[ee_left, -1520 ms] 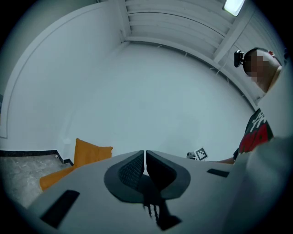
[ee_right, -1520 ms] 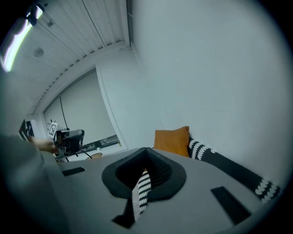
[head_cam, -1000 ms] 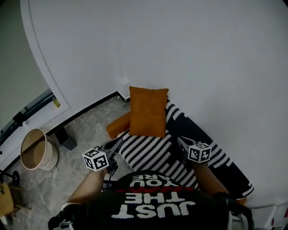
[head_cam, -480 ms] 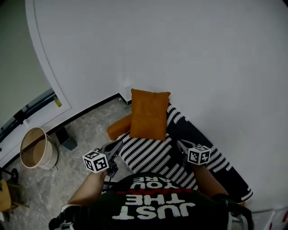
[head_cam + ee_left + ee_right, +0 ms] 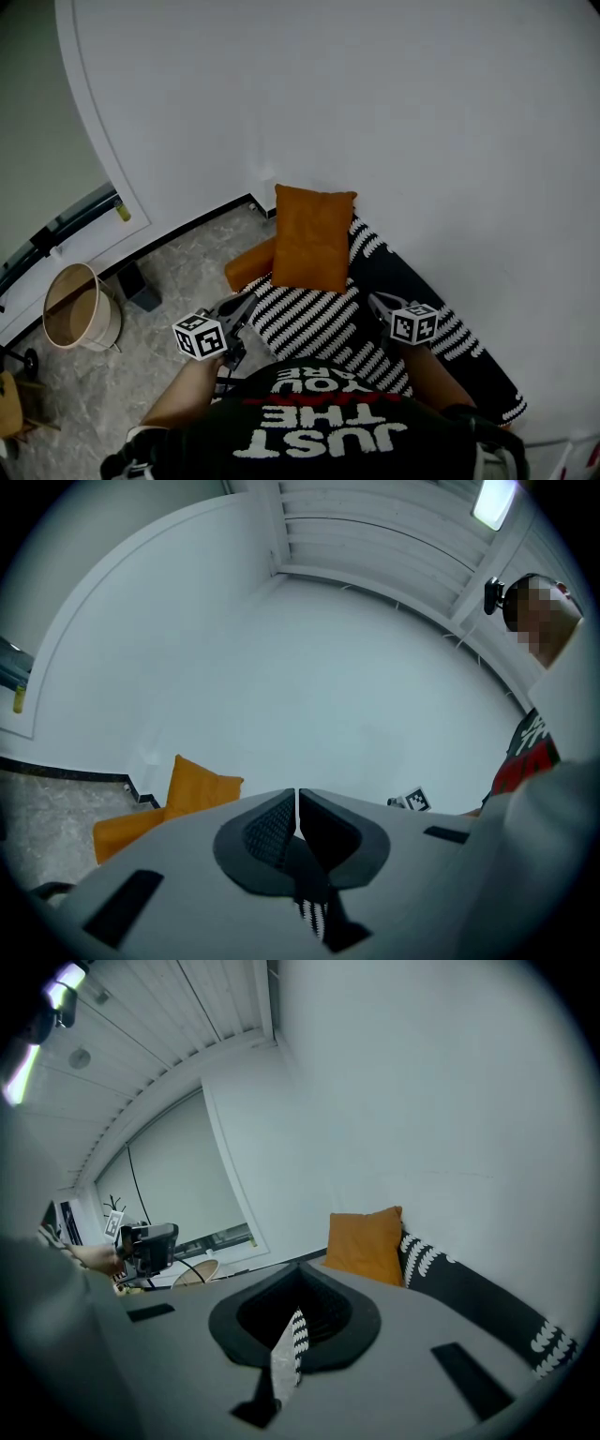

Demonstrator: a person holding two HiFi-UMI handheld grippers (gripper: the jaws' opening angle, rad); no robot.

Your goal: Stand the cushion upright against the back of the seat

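both sets of jaws pressed together, empty: left gripper (image 5: 297,803), right gripper (image 5: 298,1274), apart from cushion (image 5: 312,239).

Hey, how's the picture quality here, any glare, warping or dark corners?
Head view: even soft light, the orange rectangular fabric cushion is sharp, the white wall bows at its left edge. Left gripper view: the bright ceiling lamp blows out at top right, corners go black. Right gripper view: strong fisheye bend, dark rim, cushion crisp.

Head camera looks steeply down; all views share the cushion (image 5: 313,238).
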